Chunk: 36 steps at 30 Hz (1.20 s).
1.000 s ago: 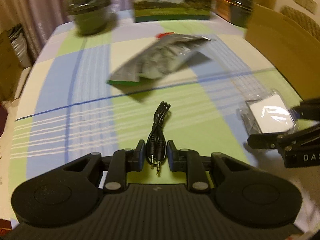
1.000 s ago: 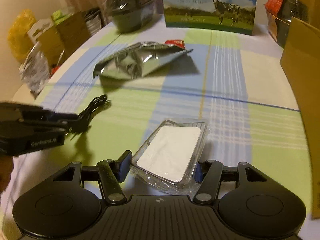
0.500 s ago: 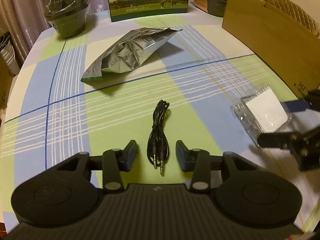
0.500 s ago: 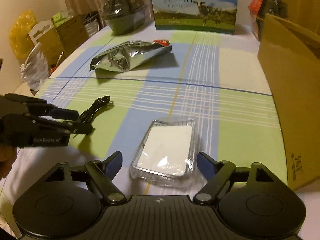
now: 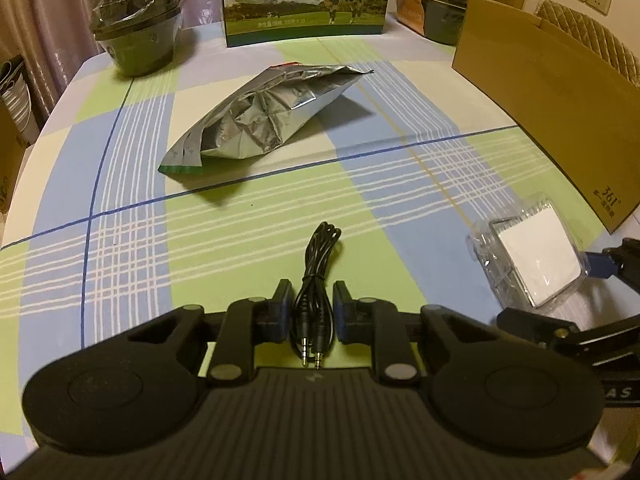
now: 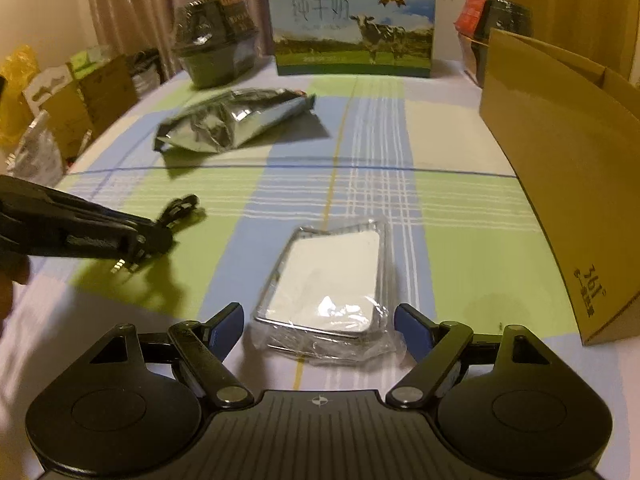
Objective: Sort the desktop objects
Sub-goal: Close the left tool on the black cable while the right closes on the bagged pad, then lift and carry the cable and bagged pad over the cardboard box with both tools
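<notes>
The left tongs point(image 5: 308, 316) are gripping the bundled black audio cable point(image 5: 316, 280) near its plug end; the jaws have just been closing, and the blue pads are now pressing on both sides of the bundle. The two metal plugs are pointing back toward the camera, and the looped end is lying forward on the tabletop point(image 5: 240, 248), toward the middle. In the right wrist view, the left tongs point(image 6: 140, 240) are showing from the side at the left edge, with the cable point(image 6: 180, 206) sticking out beyond the tips.

The right tongs point(image 6: 318, 320) are standing wide. The jaws have just been opening, and the clear plastic case with a white insert point(image 6: 328, 280) is lying between the blue pads, with a gap on each side. The case is resting flat on the tabletop point(image 6: 460, 240), near the front edge and close to the brown cardboard box point(image 6: 560, 160) standing along the right edge. In the left wrist view, the same case point(image 5: 532, 256) is appearing at the right, between the two fingers of the right tongs point(image 5: 560, 292).

A crumpled silver foil bag point(image 5: 260, 120) is lying toward the middle of the tabletop. A milk carton box with a cow picture point(image 6: 354, 24) is standing at the far edge, with a dark wrapped bowl point(image 6: 216, 52) toward the far left corner.
</notes>
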### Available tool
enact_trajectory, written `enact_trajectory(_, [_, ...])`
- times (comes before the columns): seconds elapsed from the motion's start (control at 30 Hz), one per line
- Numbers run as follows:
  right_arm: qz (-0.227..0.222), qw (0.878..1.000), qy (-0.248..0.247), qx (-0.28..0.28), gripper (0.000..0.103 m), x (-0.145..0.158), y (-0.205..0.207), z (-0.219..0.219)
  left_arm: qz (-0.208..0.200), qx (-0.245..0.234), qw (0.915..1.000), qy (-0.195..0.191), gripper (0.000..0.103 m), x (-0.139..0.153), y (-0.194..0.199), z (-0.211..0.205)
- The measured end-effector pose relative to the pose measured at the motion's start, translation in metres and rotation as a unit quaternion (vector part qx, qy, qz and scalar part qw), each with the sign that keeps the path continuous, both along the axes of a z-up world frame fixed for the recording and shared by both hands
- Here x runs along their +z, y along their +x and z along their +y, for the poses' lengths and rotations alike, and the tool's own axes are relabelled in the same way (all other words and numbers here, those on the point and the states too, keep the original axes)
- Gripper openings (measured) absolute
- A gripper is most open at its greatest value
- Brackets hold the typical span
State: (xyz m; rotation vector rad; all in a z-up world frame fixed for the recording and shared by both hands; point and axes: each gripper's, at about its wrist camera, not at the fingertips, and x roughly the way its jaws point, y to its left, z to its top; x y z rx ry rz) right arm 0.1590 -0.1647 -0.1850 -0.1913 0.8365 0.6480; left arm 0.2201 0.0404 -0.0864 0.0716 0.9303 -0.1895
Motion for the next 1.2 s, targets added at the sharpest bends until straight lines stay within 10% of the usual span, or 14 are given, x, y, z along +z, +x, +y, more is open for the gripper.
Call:
enact_trajectory(0.4, [-0.019, 1.0, -0.006, -0.009, 0.058, 0.002, -0.003, -0.001, -0.006, 0.011, 0.9998, 0.015, 0.038, -0.002, 0.002, 0.0])
enact_trajectory(0.67, [-0.02, 1.0, -0.002, -0.003, 0.055, 0.004, -0.002, -0.003, -0.002, 0.004, 0.9999, 0.009, 0.016, 0.0, 0.003, -0.003])
enact_trajectory(1.2, [-0.014, 1.0, 0.009, -0.01, 0.054, 0.015, 0.004, -0.014, 0.004, -0.002, 1.0, -0.002, 0.014, 0.01, -0.008, -0.017])
